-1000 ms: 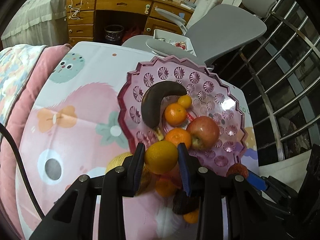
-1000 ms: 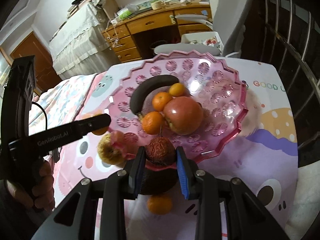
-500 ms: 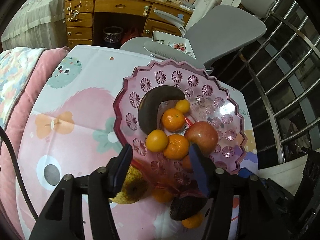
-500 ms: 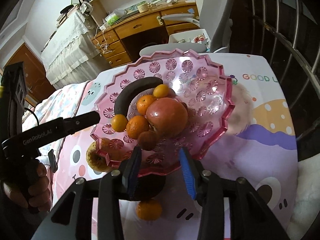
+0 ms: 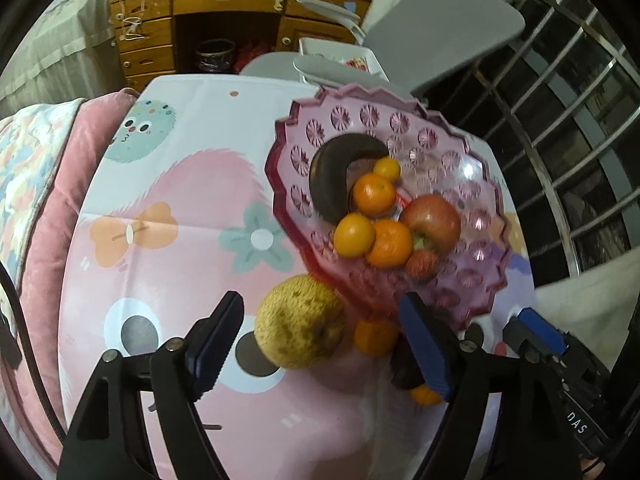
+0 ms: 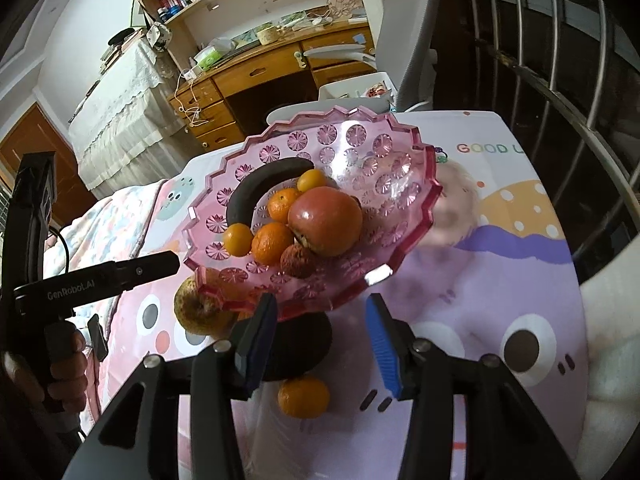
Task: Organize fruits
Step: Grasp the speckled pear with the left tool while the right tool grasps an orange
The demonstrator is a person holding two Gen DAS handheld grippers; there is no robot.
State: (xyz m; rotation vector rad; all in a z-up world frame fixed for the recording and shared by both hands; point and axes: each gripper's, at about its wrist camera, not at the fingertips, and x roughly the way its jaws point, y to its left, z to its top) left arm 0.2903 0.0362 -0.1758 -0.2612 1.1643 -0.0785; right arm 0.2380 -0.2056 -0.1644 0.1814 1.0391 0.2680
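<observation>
Both my claws have just been opening and pinch nothing: left claw (image 5: 320,344) and right claw (image 6: 320,336) spread just before the pink bowl (image 6: 404,184), its fruit piled inside.

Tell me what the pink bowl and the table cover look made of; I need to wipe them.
Bowl: likely clear pink plastic, maybe glass; see-through, glossy highlights, moulded starburst pattern and scalloped rim. Table cover: seems a smooth printed vinyl or oilcloth; cartoon print, faint sheen, a fold crease.

Bowl (image 5: 472,288) holds 7 fruits; pear (image 5: 300,322) lies beside it.
</observation>
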